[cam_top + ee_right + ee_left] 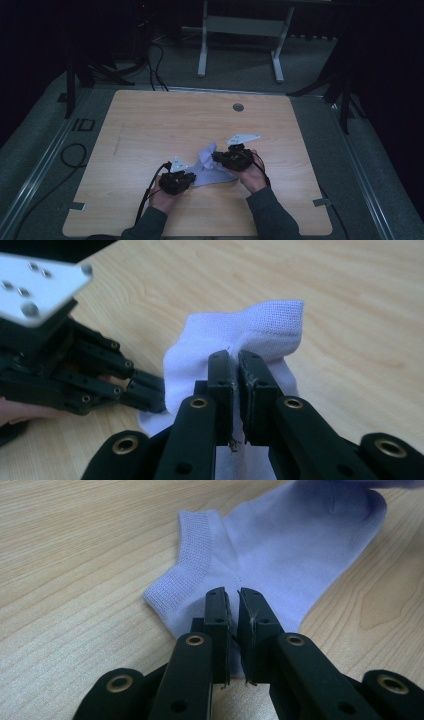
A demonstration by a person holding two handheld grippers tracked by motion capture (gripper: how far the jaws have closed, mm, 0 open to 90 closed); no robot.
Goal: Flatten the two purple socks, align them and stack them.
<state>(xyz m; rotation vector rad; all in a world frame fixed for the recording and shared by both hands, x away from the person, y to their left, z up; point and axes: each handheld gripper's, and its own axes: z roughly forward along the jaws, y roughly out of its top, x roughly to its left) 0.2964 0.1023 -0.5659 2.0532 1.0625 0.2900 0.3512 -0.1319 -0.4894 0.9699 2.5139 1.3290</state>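
High view overhead, facing forward; gripper views close — all share sock (300,545).

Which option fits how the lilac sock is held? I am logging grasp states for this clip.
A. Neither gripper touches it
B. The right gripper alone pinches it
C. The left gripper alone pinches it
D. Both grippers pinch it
D: the left gripper is shut on the flat part of the lilac sock on the table, and the right gripper is shut on a raised fold of it.
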